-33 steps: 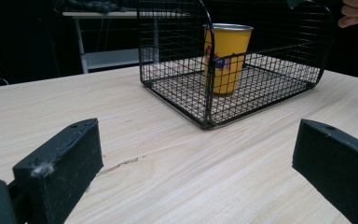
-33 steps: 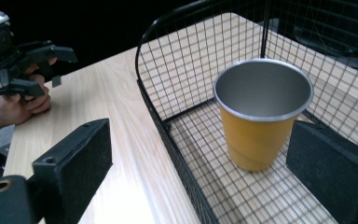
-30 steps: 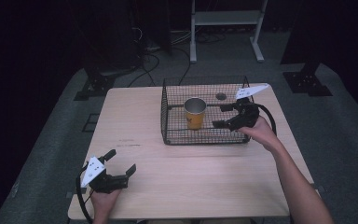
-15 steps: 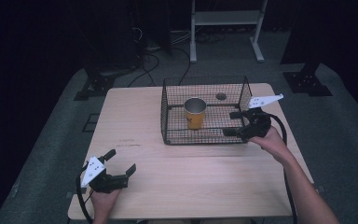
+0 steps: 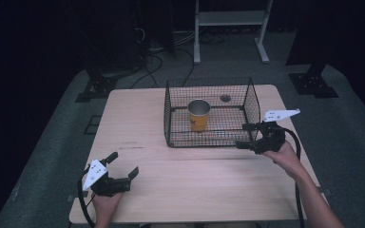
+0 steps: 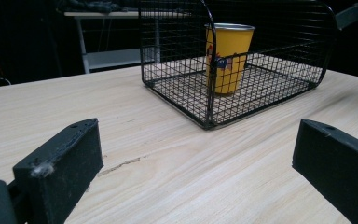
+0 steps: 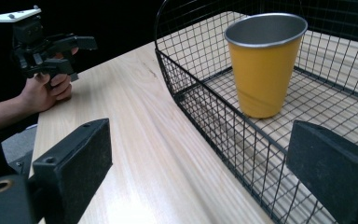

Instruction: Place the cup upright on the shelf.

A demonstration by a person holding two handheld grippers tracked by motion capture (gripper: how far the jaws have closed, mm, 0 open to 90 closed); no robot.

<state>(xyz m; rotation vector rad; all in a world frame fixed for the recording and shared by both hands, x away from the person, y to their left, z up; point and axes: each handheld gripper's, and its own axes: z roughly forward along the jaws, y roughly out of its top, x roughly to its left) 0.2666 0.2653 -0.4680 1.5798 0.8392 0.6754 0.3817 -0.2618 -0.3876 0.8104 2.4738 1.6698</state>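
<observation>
1. The yellow cup [image 5: 199, 115] is standing upright inside the black wire basket [image 5: 171, 124], toward the basket's middle, its steel rim facing up — seen from the high view.

2. The basket is sitting on the far half of the pale wooden table [image 5: 138, 128], with its open top facing the ceiling.

3. The right gripper [image 5: 248, 136] is hanging just outside the basket's near right corner, its jaws spread apart and gripping nothing, and pointing left along the basket's front wall.

4. In the right gripper view, the cup [image 7: 265, 63] is showing beyond the basket's mesh [image 7: 205, 112], with the two black jaws parted wide on either side of the frame's bottom.

5. The left gripper [image 5: 123, 165] is resting near the table's front left corner, well apart from the basket, its jaws likewise standing wide and empty.

6. In the left gripper view, the cup [image 6: 228, 56] is standing behind the basket's wire wall [image 6: 177, 60], across a bare stretch of table [image 6: 168, 168] from the parted jaws.

7. In the right gripper view the person's left hand [image 7: 49, 91] is clasping the left gripper [image 7: 74, 56] at the table's edge — far across the wood from the cup.
</observation>
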